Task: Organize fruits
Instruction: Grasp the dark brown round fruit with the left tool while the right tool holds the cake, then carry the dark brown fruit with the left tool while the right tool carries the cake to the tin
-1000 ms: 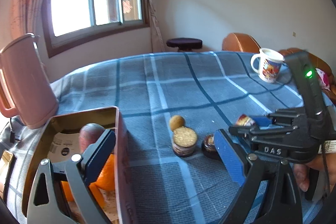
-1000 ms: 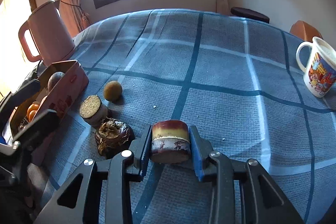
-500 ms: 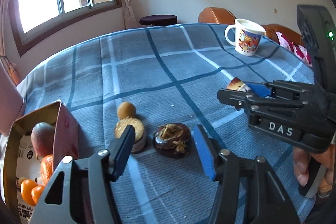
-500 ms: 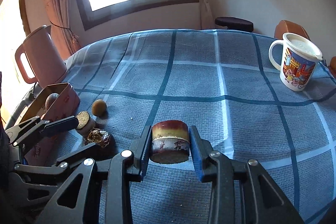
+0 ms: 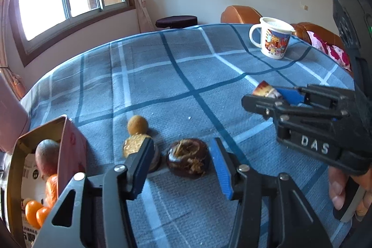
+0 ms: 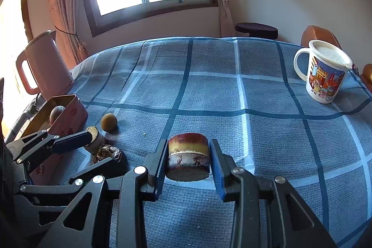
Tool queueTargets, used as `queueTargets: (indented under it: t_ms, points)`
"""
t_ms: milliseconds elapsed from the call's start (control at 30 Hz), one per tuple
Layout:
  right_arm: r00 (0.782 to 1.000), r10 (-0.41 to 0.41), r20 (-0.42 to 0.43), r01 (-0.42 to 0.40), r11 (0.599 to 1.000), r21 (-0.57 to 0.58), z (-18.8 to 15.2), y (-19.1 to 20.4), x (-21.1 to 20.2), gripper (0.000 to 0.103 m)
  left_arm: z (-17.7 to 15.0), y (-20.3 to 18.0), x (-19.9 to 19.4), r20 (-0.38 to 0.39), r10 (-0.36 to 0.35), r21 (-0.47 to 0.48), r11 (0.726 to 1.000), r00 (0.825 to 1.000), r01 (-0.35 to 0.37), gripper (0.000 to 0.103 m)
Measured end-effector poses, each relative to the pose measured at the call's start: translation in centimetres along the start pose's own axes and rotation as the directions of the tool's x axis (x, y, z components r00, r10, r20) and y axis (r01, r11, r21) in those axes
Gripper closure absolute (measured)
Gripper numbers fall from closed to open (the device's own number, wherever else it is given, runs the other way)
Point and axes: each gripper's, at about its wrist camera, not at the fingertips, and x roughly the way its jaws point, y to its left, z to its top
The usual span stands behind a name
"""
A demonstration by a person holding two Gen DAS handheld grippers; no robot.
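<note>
Closing around the dark fruit (image 5: pixel 187 157), the left gripper (image 5: pixel 180 169) nears it; right gripper (image 6: pixel 188 163) clamps the cut piece (image 6: pixel 187 156).

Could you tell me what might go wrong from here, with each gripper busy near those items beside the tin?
1. The left gripper is closing around the dark wrapped piece; its left finger sits against the crumb-topped piece and may knock it aside.
2. The small round fruit just behind could roll if bumped.
3. The right gripper, shut on the layered cylinder, hangs close beside the left one; the two could collide.
</note>
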Motion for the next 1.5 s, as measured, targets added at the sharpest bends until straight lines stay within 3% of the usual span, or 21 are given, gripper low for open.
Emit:
queueTargets:
  t_ms: [233, 400, 767, 900, 1133, 1500]
  points:
    - [1.0, 0.001, 0.001, -0.001, 1.0, -0.001, 0.0, 0.0, 0.0, 0.066, -1.4, 0.3, -1.2, -0.01, -0.038, -0.043, 0.998, 0.999, 0.038, 0.053]
    - [1.0, 0.001, 0.003, -0.001, 1.0, -0.002, 0.0, 0.0, 0.0, 0.066, -0.7, 0.3, 0.8, -0.076, -0.076, -0.069, 0.995, 0.994, 0.071, 0.053]
    - [1.0, 0.003, -0.001, -0.003, 1.0, -0.003, 0.0, 0.2, 0.1, 0.066, 0.4, 0.4, 3.3, -0.125, -0.128, -0.093, 0.989, 0.984, 0.116, 0.056]
    - [1.0, 0.007, -0.001, -0.007, 1.0, -0.003, 0.0, 0.1, 0.1, 0.066, 0.3, 0.7, 2.9, -0.101, -0.148, -0.111, 0.984, 0.984, 0.137, 0.057]
    - [1.0, 0.017, 0.021, -0.017, 1.0, -0.003, -0.1, 0.1, -0.4, 0.066, 0.5, 0.9, 1.2, -0.019, -0.112, -0.106, 0.988, 0.994, 0.109, 0.057]
    - [0.997, 0.02, 0.078, -0.018, 1.0, -0.023, -0.1, 0.4, -1.5, 0.066, 0.4, 1.9, -0.4, 0.079, -0.083, -0.147, 0.985, 0.993, 0.094, 0.057]
